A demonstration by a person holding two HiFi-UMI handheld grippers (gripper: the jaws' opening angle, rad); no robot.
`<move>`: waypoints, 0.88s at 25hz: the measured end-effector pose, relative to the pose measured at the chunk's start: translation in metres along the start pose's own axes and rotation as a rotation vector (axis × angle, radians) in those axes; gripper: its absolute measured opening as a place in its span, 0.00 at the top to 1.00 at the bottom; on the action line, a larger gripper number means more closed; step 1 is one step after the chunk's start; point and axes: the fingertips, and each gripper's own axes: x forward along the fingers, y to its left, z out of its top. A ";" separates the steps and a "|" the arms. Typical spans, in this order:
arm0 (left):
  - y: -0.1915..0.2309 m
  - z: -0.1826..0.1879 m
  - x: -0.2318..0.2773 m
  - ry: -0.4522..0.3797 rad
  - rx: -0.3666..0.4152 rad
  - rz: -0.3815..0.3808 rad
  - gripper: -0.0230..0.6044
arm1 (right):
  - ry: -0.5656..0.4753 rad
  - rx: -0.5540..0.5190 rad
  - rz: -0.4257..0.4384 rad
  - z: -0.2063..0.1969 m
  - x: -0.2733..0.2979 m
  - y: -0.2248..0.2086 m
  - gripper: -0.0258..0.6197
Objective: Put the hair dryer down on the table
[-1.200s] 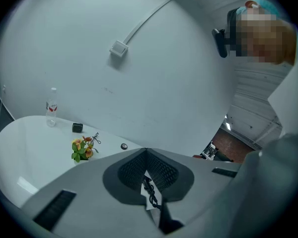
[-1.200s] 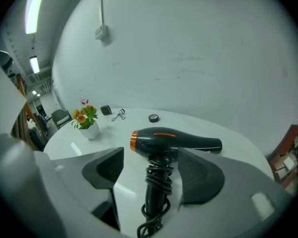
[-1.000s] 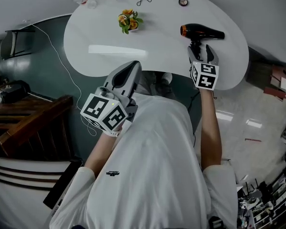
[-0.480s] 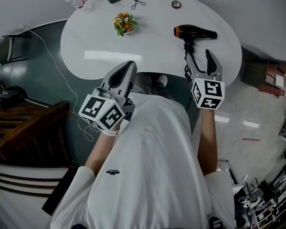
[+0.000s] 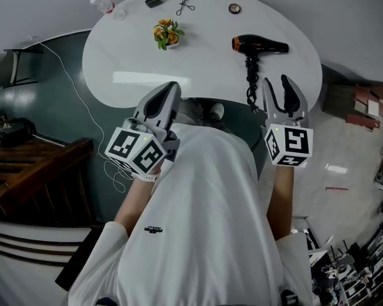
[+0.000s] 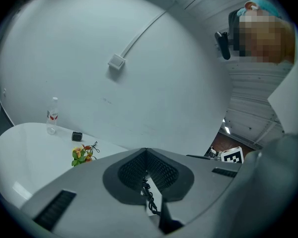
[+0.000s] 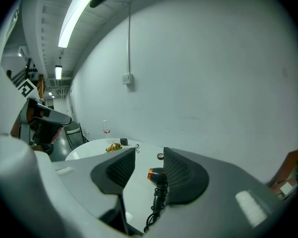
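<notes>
The right gripper (image 5: 276, 81) is hovering right of centre in the head view, over the near edge of the table (image 5: 134, 50), with its two jaws standing apart and gripping nothing; they have just been closing part of the way, and nothing is sitting between them. In the right gripper view the right gripper (image 7: 149, 152) is looking through that gap at the hair dryer (image 7: 156, 175), which is lying beyond the jaws and clear of them. In the head view the hair dryer (image 5: 258, 44) is resting on the white table in the upper right of the frame, its orange end pointing left and its handle pointing down the frame, with the coiled black cord (image 5: 250, 85) trailing from the handle to the table's near edge, just left of the right gripper. The left gripper (image 5: 169, 91) is hanging left of centre, above the person's white shirt (image 5: 204, 215), and in its own view the left gripper (image 6: 146, 151) is showing its jaws pressed together and holding nothing. Farther up the table, flowers (image 5: 165, 32), a bottle (image 5: 104, 5), a black box (image 5: 154, 1) and a round tin (image 5: 235, 7) are sitting well apart from the hair dryer.
</notes>
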 end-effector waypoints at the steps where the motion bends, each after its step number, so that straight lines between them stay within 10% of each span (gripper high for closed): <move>1: 0.000 0.000 0.000 -0.001 0.004 0.001 0.96 | -0.011 0.004 -0.006 0.002 -0.005 -0.001 0.68; 7: 0.001 0.002 -0.002 -0.010 0.033 0.008 0.96 | -0.172 0.011 -0.095 0.040 -0.045 -0.013 0.93; 22: -0.011 -0.001 0.001 -0.002 0.076 -0.006 0.96 | -0.210 0.015 -0.120 0.051 -0.072 -0.017 0.94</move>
